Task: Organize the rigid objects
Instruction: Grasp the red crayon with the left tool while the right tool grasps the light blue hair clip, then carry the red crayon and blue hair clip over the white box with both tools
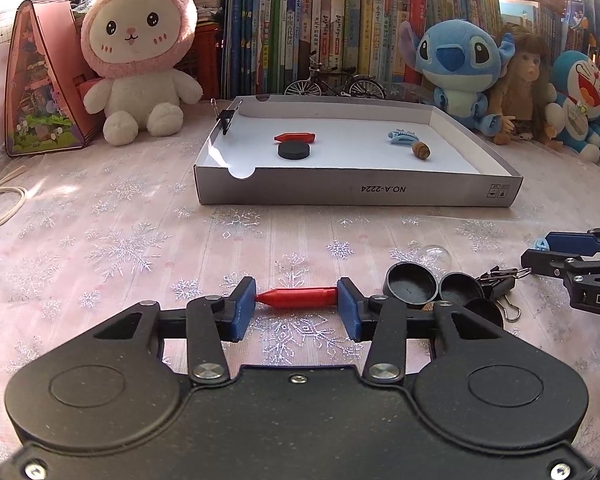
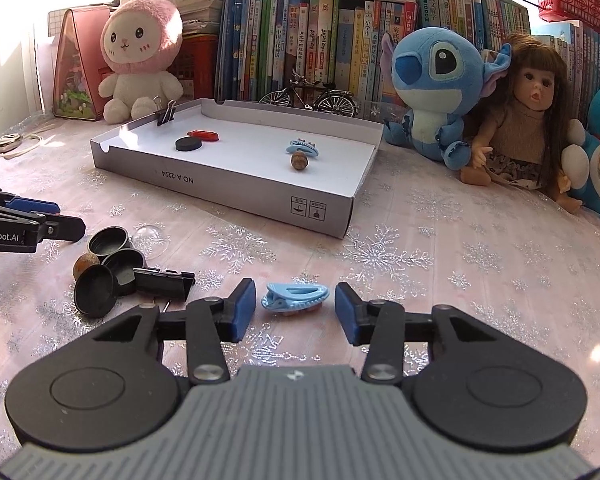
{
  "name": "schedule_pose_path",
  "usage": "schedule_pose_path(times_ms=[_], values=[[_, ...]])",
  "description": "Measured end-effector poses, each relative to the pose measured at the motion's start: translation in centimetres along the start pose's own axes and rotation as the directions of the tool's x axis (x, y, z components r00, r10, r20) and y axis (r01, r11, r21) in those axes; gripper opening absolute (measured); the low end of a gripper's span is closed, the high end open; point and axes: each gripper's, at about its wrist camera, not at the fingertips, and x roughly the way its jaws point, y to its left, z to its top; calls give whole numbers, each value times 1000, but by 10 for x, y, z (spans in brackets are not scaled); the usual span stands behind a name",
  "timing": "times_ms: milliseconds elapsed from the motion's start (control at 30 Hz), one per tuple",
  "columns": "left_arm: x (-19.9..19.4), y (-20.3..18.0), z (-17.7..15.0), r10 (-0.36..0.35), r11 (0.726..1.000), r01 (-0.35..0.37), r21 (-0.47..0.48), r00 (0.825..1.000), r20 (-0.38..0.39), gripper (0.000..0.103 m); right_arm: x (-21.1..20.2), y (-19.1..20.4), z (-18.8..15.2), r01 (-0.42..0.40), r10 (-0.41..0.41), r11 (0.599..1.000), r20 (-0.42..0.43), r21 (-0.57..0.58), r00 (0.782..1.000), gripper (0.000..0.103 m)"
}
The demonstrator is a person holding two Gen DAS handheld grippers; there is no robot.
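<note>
My left gripper [image 1: 297,300] is shut on a red crayon-shaped piece [image 1: 298,297], its blue pads pressing on both ends just above the tablecloth. In the right wrist view, a light blue hair clip [image 2: 294,298] lies on the cloth between the pads of my right gripper [image 2: 295,300], with a thin gap on each side. The grey cardboard tray [image 1: 356,194] behind holds another red piece [image 1: 295,137], a black disc [image 1: 294,151], a blue clip [image 1: 403,137], a brown nut [image 1: 421,150] and a binder clip [image 1: 226,118] on its left wall.
Between the grippers lie black caps [image 2: 108,240], a brown nut [image 2: 85,265], binder clips [image 2: 164,280] and a clear dome [image 2: 150,236]. Plush toys [image 2: 432,92], a doll [image 2: 528,120], a toy bicycle [image 2: 312,98] and books line the back. A cord [image 1: 4,208] lies far left.
</note>
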Motion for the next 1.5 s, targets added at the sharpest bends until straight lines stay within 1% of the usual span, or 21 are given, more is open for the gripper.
schedule_pose_path(times_ms=[33,200,333,500,600,833,933,1033,1233,1367,1500], values=[[0,-1,0,-3,1000,3,1,1000,0,42,0,1,0,-2,2,1000,0,-3,1000,43],[-1,1,5,-14,1000,14,-17,1000,1,42,-4,5,2,6,-5,1000,17,-18,1000,41],[-1,3,14,-17,1000,17,-25,1000,8,42,-8,6,9,3,-3,1000,35,-2,999,41],[0,5,34,-27,999,27,-43,1000,15,42,-10,4,26,4,-7,998,52,59,999,41],[0,4,49,-33,999,34,-38,999,32,42,-8,1,38,-1,-5,994,59,106,998,41],[8,0,81,-43,999,44,-20,997,68,42,0,0,65,-2,-10,989,78,148,997,41],[17,1,92,-55,998,57,-29,996,63,42,6,-2,75,-11,-2,984,75,175,997,41],[29,1,100,-66,997,67,-23,997,47,42,16,-4,83,-15,3,979,60,204,998,41],[56,1,108,-86,996,86,-26,996,16,42,41,-10,92,-31,33,963,-3,269,999,41],[75,6,111,-89,994,88,-61,996,-15,42,57,-16,95,-42,59,944,-42,327,997,41],[89,10,115,-90,994,87,-62,995,-41,42,72,-21,100,-51,84,927,-74,373,994,41]])
